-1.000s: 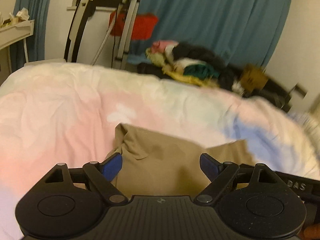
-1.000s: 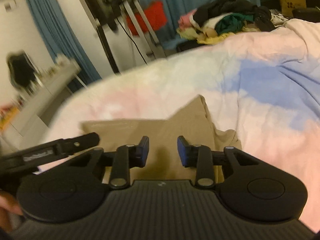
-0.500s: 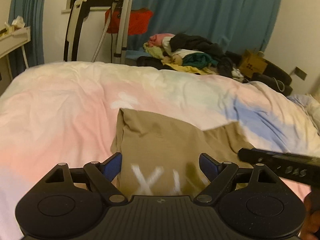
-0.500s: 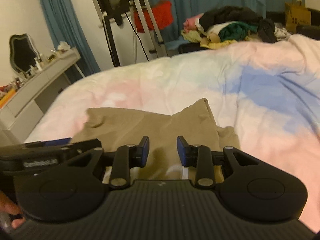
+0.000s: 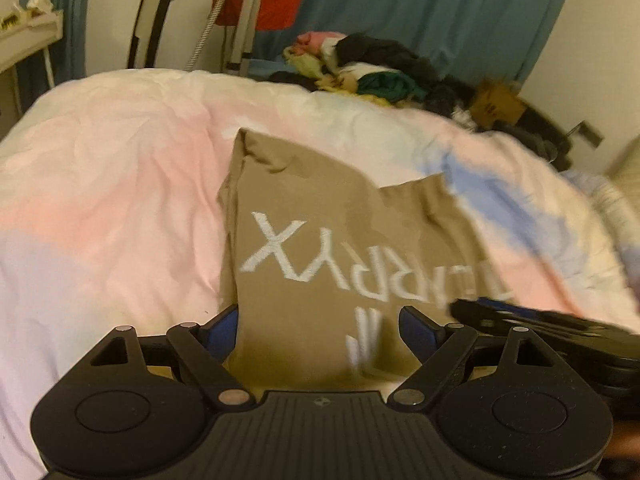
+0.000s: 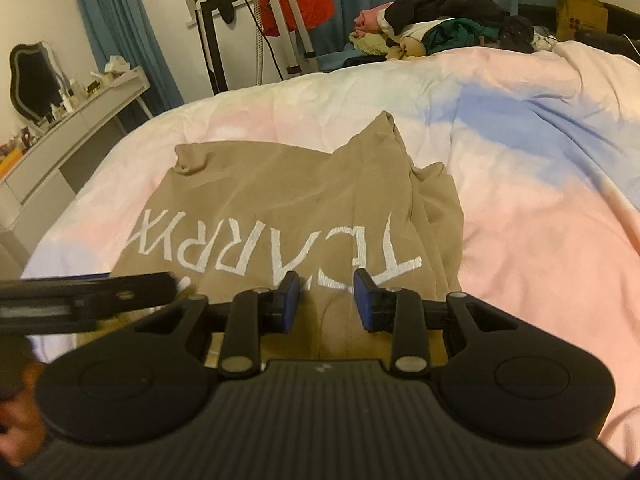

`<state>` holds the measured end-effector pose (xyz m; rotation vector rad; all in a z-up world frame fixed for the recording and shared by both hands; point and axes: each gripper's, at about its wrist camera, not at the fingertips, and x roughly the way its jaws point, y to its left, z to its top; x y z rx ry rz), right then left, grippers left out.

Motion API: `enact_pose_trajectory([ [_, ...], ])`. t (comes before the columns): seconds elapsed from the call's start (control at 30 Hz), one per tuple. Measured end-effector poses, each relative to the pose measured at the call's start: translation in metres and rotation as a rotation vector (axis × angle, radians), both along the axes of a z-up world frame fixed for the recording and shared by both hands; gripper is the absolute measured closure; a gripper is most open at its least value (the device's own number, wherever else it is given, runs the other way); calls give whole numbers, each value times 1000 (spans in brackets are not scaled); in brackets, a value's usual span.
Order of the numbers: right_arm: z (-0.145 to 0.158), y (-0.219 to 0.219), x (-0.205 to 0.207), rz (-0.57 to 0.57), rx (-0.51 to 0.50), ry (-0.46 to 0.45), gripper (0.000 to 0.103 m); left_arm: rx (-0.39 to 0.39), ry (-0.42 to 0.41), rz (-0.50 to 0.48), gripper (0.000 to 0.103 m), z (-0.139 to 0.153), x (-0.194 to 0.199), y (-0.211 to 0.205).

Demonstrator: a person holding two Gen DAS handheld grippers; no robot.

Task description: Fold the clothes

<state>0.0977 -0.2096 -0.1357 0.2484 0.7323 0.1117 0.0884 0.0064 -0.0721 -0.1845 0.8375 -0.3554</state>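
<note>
Black and blue, the left gripper [image 5: 318, 330] has its two fingers wide apart. It holds nothing. The near part of the tan shirt [image 5: 320, 240] lies between them, and I cannot tell if the blue pads [image 5: 222, 330] touch the cloth. The right gripper [image 6: 326, 298] has its fingers closer together, but there is a gap between them. It holds nothing either. It hangs just over the near edge of the shirt, by the white letters [image 6: 248, 252].

The shirt lies on the bed [image 6: 520, 200], on a soft cover with pink, white and blue patches. It is partly folded already. Its left side looks flat and neat. Its right side is bunched up, with a pointy bump at the far end and a lumpy fold down the right edge.

I think the next step is to take hold of the near edge and fold it over. To do that well, each gripper should pinch only the shirt and not the bed cover under it. Both should grab at about the same place on each side, so the fold comes out straight. The lumpy right side may need smoothing first.

Far past the bed is a pile of clothes [image 6: 436, 28] in front of a blue curtain [image 5: 440, 8].
</note>
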Motion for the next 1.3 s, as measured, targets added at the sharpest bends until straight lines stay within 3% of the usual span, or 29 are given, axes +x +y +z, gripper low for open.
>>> enact_pose_trajectory([
  [0.03, 0, -1, 0, -4, 10, 2, 70, -21, 4, 0, 17, 2, -3, 3],
  [0.17, 1, -6, 0, -19, 48, 7, 69, -231, 78, 8, 16, 11, -19, 30],
  [0.27, 1, -5, 0, -24, 55, 8, 69, -355, 151, 26, 16, 2, -25, 43],
  [0.43, 1, -5, 0, -34, 62, 12, 69, -453, 307, 82, 19, -36, -5, 41],
  [0.53, 1, -4, 0, -34, 55, 11, 69, -483, 320, 176, 42, -50, 13, 38],
  [0.6, 0, -4, 0, -34, 53, 11, 69, -498, 320, 216, 43, -54, 20, 37],
  [0.7, 2, -6, -2, -47, 71, 3, 70, -521, 318, 273, 53, -59, 30, 36],
  [0.73, 3, -7, -4, -54, 81, -1, 68, -524, 303, 274, 61, -57, 27, 36],
  [0.83, 16, -18, -15, -69, 270, -46, 65, -561, 263, 277, 78, -51, 19, 39],
  [0.87, 20, -22, -20, -63, 357, -59, 59, -577, 253, 280, 81, -49, 17, 40],
  [0.93, 16, -22, -27, -30, 526, -67, 7, -599, 246, 286, 83, -48, 15, 41],
  [0.97, 14, -22, -30, -12, 610, -71, 2, -610, 242, 289, 84, -47, 15, 42],
  [1.0, 12, -22, -34, 5, 694, -74, 1, -621, 239, 292, 84, -47, 14, 42],
  [1.17, -41, -19, -17, -44, 963, 130, 2, -653, 215, 296, 85, -45, 14, 43],
  [1.3, -67, -37, -15, -233, 1028, 169, 4, -689, 211, 313, 86, -46, 14, 51],
])
